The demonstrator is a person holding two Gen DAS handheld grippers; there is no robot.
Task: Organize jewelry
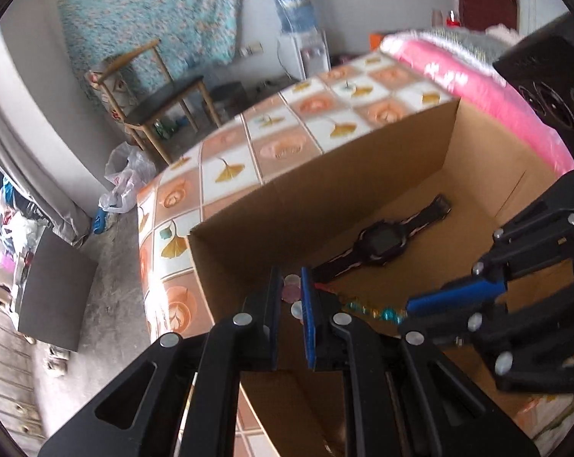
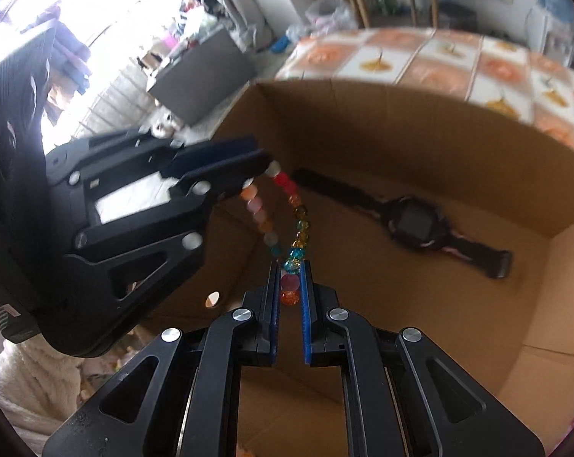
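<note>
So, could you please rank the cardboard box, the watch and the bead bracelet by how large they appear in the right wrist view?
1. cardboard box, filling most of the frame.
2. watch, lying flat on the box floor.
3. bead bracelet, held between both grippers.

The bracelet hangs nearer the camera, so its placing below the watch is unsure.

We record a table [image 1: 226, 160] under a tiled ginkgo-leaf cloth as landmark. Beyond its far edge: a wooden chair [image 1: 150, 91] against a grey wall hung with a teal floral sheet [image 1: 153, 11], and a water dispenser [image 1: 300, 38]. On the concrete floor beside its corner: a white plastic bag [image 1: 125, 179], a dark cabinet [image 1: 55, 289]. Daylight floods from that side.
</note>
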